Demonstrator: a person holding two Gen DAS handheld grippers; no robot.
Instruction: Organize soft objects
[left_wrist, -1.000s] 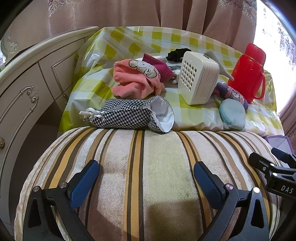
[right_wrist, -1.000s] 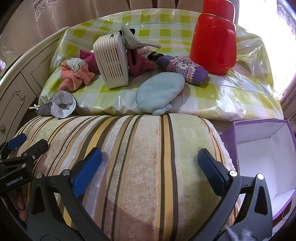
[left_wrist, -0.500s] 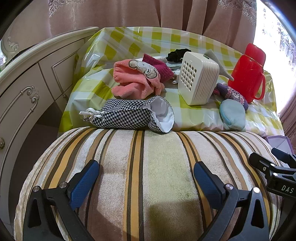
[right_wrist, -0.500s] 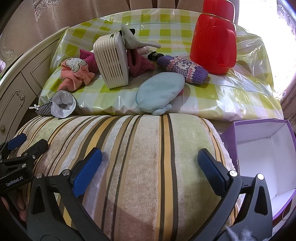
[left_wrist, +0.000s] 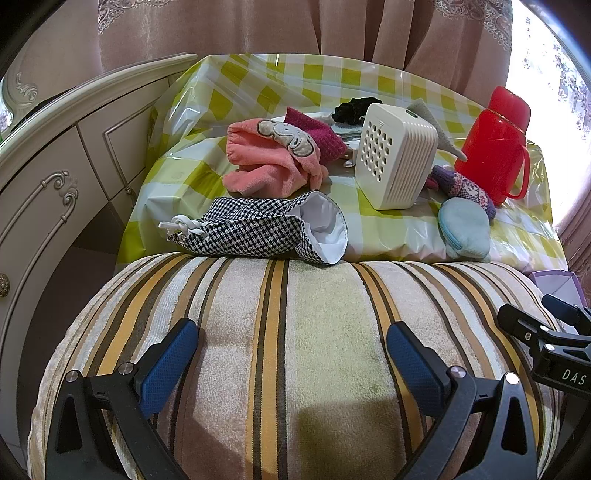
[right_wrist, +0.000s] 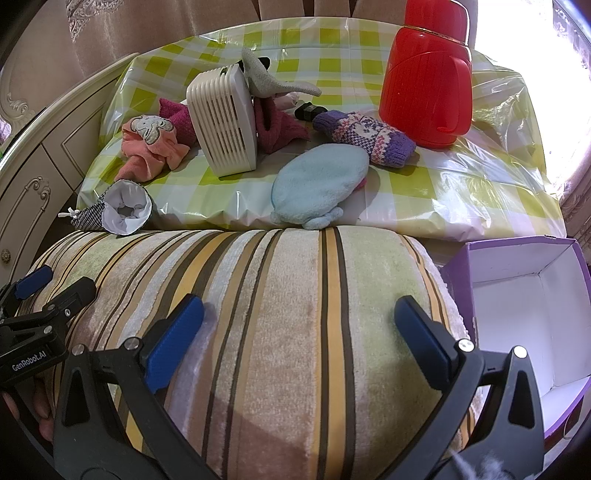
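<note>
A big striped cushion fills the foreground of both views, also seen in the right wrist view. My left gripper and right gripper are both open, jaws spread wide over the cushion top, holding nothing. Behind it on the checked table lie a houndstooth pouch, a pink cloth, a light blue mitten, a purple knitted mitten, a magenta cloth and a grey sock.
A white ribbed plastic box and a red thermos jug stand on the table. An open purple cardboard box sits right of the cushion. A cream dresser stands to the left.
</note>
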